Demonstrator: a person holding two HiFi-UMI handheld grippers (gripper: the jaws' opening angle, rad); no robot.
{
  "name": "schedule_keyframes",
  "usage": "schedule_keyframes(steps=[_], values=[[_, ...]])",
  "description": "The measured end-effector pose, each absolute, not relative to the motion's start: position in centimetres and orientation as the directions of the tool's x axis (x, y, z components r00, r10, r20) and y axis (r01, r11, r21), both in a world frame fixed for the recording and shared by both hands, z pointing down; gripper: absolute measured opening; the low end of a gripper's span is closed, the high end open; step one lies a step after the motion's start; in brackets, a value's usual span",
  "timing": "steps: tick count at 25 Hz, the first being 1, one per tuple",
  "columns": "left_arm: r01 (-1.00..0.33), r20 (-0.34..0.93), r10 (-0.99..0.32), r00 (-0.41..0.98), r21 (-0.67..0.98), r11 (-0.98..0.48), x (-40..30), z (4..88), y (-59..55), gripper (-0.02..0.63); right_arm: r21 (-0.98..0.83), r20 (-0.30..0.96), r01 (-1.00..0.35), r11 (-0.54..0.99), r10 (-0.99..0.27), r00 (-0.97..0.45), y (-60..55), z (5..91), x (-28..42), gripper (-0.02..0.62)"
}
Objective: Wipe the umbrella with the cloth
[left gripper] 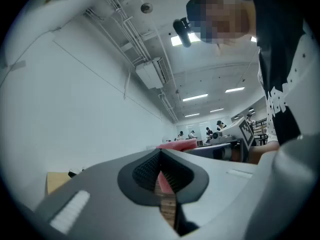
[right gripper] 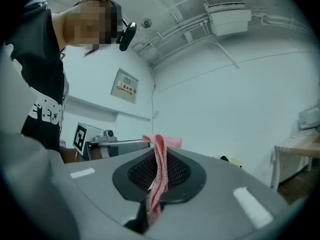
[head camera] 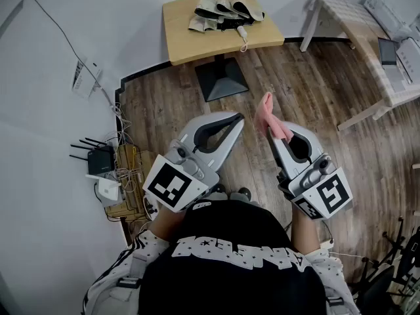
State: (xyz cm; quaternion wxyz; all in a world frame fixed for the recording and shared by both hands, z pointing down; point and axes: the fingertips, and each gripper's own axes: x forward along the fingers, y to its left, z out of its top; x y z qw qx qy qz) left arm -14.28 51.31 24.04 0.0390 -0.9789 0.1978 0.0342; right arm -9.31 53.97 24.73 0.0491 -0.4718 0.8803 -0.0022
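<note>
Cloth, pink, is pinched between the closed jaws of our right gripper; our left gripper is closed, empty. We see the umbrella folded near the table's far right corner.

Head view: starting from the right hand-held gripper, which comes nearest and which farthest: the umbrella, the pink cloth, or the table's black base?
From the right hand-held gripper:
1. Pink cloth, pinched in its jaws.
2. Table's black base, on the floor ahead, to the left.
3. Umbrella, folded on the tabletop, farthest.
</note>
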Motion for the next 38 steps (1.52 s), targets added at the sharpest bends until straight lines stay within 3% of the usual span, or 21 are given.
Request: schedule_keyframes(steps=[10,18,38], values=[[-0.417,-0.140,-0.404,0.904,-0.080,-0.906,-14.0,23.7,50.4,-0.003,-0.185,-0.175,-0.767,0.615,-0.788,-0.590,53.5,24.7,-8.2,0.023],[-0.437,-0.119,-0.427,0.897,-0.077,-0.896,-12.4,24.2,49.5,-0.003,-0.105,-0.197,-0.768,0.632,-0.770,-0.607,53.5,24.1,-6.5,0.025],[-0.493,-0.140,-0.482,0.865,-0.058,-0.868,-10.4,25.2,40.9,-0.003,-0.178,-0.161,-0.727,0.663,-0.748,-0.643,45.0,26.2,-3.1,0.025]])
